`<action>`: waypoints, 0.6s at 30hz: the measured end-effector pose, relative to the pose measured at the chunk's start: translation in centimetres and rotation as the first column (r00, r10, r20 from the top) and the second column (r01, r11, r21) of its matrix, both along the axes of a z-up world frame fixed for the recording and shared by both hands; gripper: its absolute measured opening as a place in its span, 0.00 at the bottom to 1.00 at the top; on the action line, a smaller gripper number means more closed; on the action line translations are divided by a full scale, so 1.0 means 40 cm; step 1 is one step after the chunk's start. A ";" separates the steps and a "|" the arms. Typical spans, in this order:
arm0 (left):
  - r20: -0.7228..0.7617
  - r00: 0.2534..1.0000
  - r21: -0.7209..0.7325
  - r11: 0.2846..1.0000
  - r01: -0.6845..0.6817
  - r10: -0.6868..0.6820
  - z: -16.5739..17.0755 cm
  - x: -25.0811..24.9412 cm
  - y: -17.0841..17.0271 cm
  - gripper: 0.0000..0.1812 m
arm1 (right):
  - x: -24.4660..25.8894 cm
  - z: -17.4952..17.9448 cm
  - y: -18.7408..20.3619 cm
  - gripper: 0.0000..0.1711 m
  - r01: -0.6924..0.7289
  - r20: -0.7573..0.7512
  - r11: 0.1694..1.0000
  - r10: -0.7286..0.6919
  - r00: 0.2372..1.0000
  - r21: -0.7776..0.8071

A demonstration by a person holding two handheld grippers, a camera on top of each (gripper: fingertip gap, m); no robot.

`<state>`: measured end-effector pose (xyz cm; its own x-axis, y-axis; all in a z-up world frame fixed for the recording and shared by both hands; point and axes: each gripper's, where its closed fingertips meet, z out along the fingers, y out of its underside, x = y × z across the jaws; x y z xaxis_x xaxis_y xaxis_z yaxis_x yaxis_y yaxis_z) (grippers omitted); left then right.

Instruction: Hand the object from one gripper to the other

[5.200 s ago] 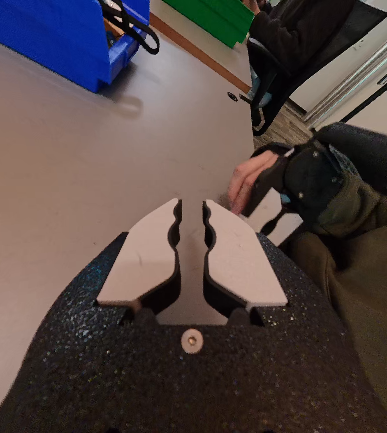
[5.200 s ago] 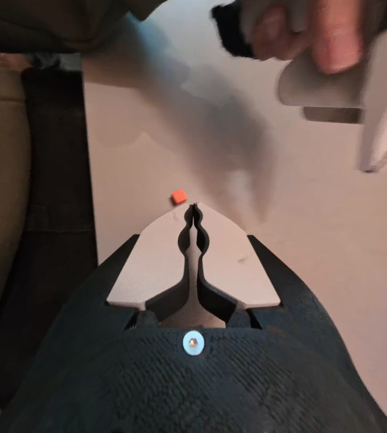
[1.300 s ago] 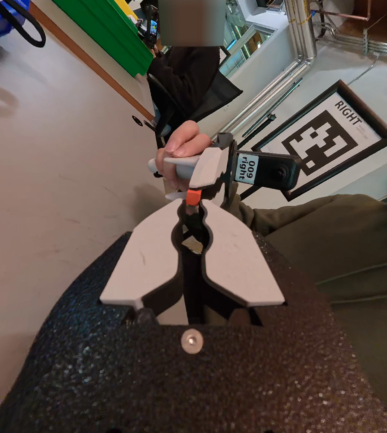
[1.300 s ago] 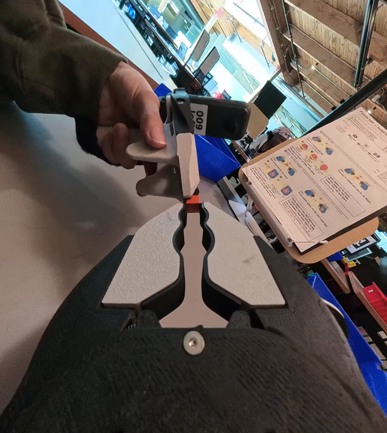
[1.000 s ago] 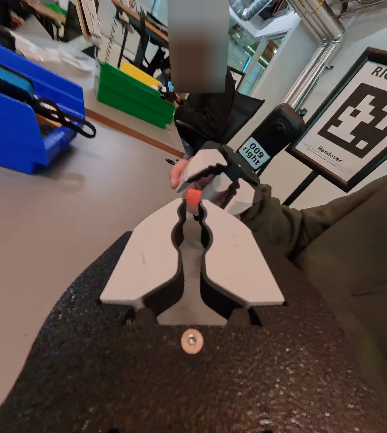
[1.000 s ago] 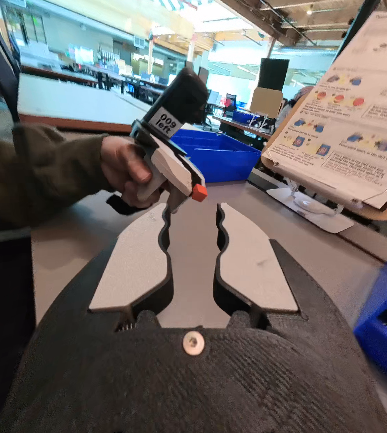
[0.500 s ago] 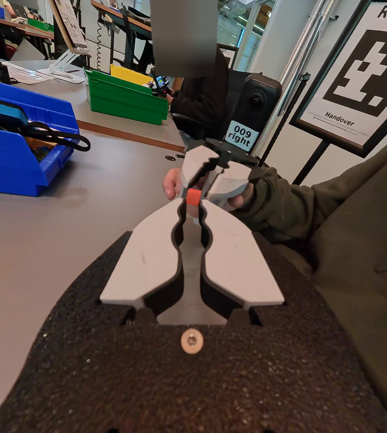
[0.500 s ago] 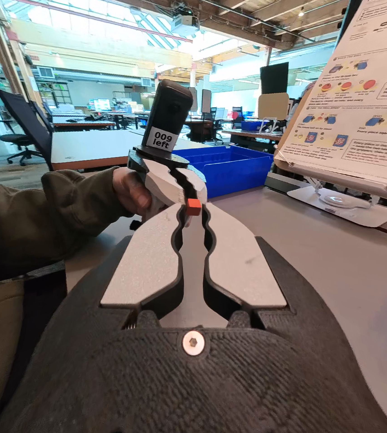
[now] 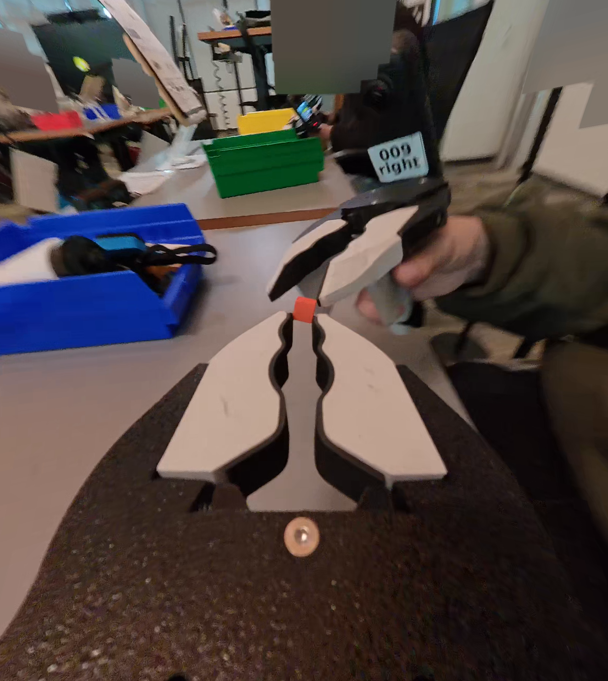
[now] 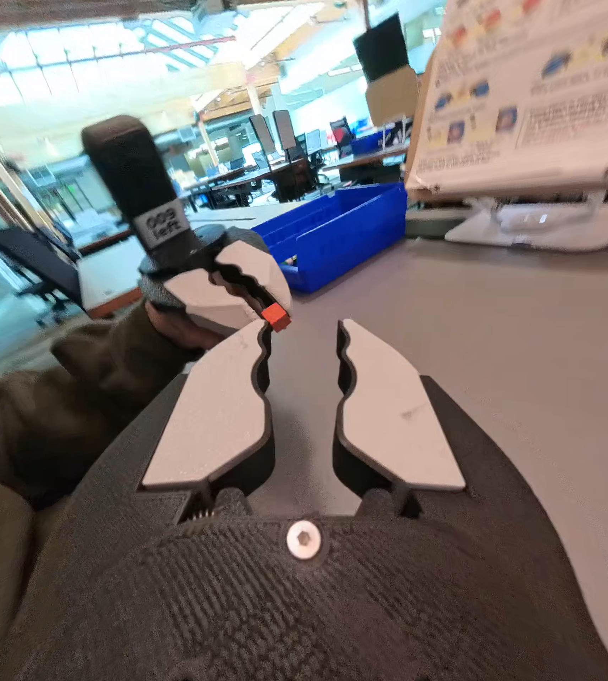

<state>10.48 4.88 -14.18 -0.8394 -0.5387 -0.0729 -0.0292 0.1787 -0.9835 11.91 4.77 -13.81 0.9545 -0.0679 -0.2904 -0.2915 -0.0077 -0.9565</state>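
Note:
A small orange cube (image 9: 304, 309) is pinched between the tips of my left gripper (image 9: 302, 320), held above the grey table (image 9: 37, 423). My right gripper (image 9: 297, 297) shows just beyond it in the left wrist view, pointing down at the cube with its jaws apart. In the right wrist view my right gripper (image 10: 303, 324) is open and empty. The cube (image 10: 276, 317) sits at the tip of its left finger (image 10: 221, 398), still held by the left gripper (image 10: 274, 307), not between the right jaws.
A blue bin (image 9: 74, 294) with black straps stands on the table at left, and it also shows in the right wrist view (image 10: 339, 236). A green bin (image 9: 265, 166) stands farther back. An instruction board on a white stand (image 10: 534, 110) is at right. A person sits behind. Both grippers' tips are close together, under 4 cm apart.
Half a second ago the right jaws were narrowed around the cube; now they are wide open and the cube lies off by the left fingertip. The left gripper has kept hold of the cube.

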 end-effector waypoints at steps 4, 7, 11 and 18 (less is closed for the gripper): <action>0.242 0.970 0.168 0.984 -0.061 0.019 0.003 0.001 -0.011 0.05 | -0.035 0.010 0.008 0.21 -0.121 -0.259 0.988 0.142 0.955 0.093; 0.343 0.939 0.223 0.971 -0.088 0.006 0.005 0.001 -0.016 0.05 | -0.048 0.010 0.008 0.20 -0.181 -0.378 0.973 0.222 0.899 0.141; 0.405 0.914 0.283 0.949 -0.140 0.015 -0.003 0.010 -0.007 0.05 | -0.048 0.012 0.008 0.17 -0.189 -0.420 0.968 0.243 0.874 0.167; 0.497 0.868 0.457 0.852 -0.256 -0.006 -0.027 0.026 -0.002 0.05 | -0.024 -0.030 0.012 0.08 -0.117 -0.337 0.993 0.122 0.934 0.035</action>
